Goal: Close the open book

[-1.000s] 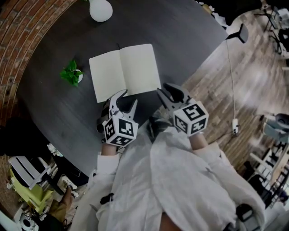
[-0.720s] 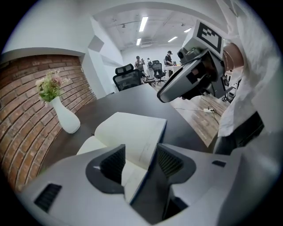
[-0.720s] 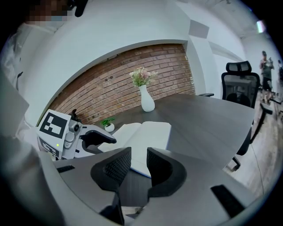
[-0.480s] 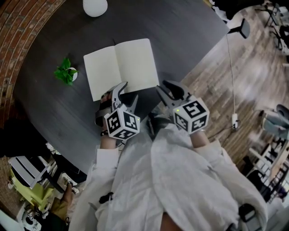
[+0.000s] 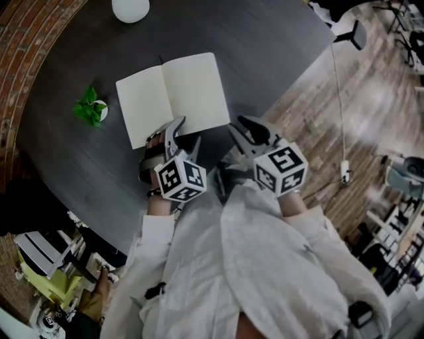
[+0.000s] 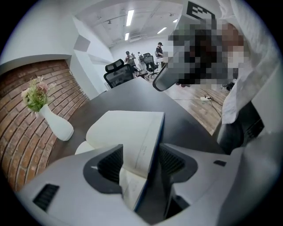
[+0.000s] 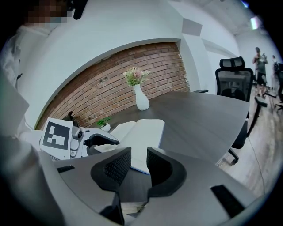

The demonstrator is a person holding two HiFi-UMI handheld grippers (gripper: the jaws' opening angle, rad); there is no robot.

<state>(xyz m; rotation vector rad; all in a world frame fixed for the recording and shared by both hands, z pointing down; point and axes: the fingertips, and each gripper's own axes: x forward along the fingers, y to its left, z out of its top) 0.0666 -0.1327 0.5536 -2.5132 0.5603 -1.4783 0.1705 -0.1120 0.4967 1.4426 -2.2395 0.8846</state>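
Observation:
An open book (image 5: 173,94) with blank cream pages and a blue cover lies flat on the dark table (image 5: 265,46). My left gripper (image 5: 185,134) is at the book's near edge. In the left gripper view the book's (image 6: 132,132) near edge passes between the jaws of the left gripper (image 6: 140,152); they have just been opening and stand wide. My right gripper (image 5: 240,129) hovers just right of the book's near right corner. The right gripper (image 7: 138,156) has a narrow gap between its pads with nothing in it, and the book (image 7: 141,134) lies ahead.
A white vase (image 5: 130,8) stands at the far side of the table and a small green plant (image 5: 91,109) sits left of the book. The table's curved edge meets wooden floor (image 5: 331,132) on the right, where a cable lies. Brick wall (image 5: 26,40) at the left.
The left gripper has moved forward and down onto the book's near edge, and its jaws stand wider apart. The right gripper has stayed where it was.

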